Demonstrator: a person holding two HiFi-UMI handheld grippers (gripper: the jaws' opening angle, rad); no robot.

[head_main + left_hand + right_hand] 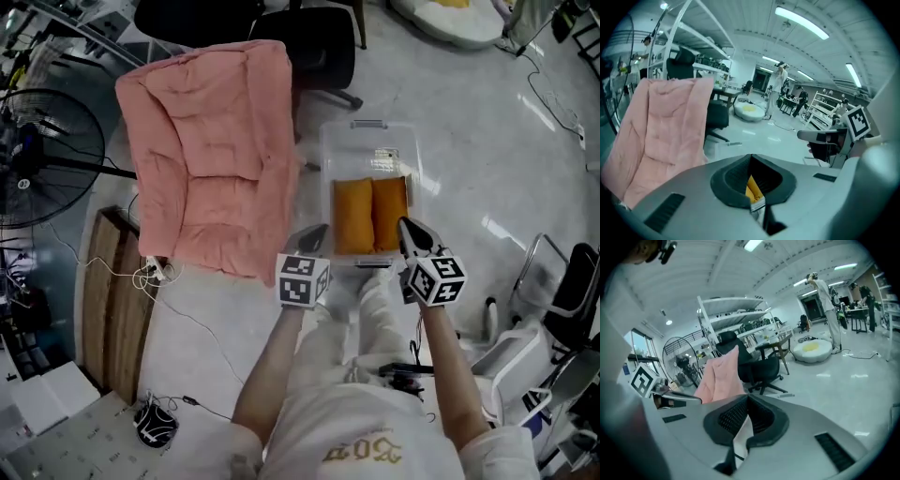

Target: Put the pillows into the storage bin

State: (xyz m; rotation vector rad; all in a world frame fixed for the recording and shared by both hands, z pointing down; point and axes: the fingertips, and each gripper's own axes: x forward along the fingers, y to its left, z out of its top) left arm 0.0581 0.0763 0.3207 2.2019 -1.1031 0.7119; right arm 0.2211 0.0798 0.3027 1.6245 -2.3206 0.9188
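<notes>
The storage bin was clear, smooth plastic, and the two pillows in it were matt orange cloth. The pink cushion looked like soft quilted fabric, puckered along its stitching. The floor was pale and glossy and mirrored the ceiling lights. The boards at its left edge showed brown wood grain. The fan had a thin dark wire guard. The left gripper and right gripper had matt grey plastic shells with black ribbed pads.

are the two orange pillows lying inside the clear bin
Yes, the head view shows both orange pillows lying side by side inside the clear storage bin.
</notes>
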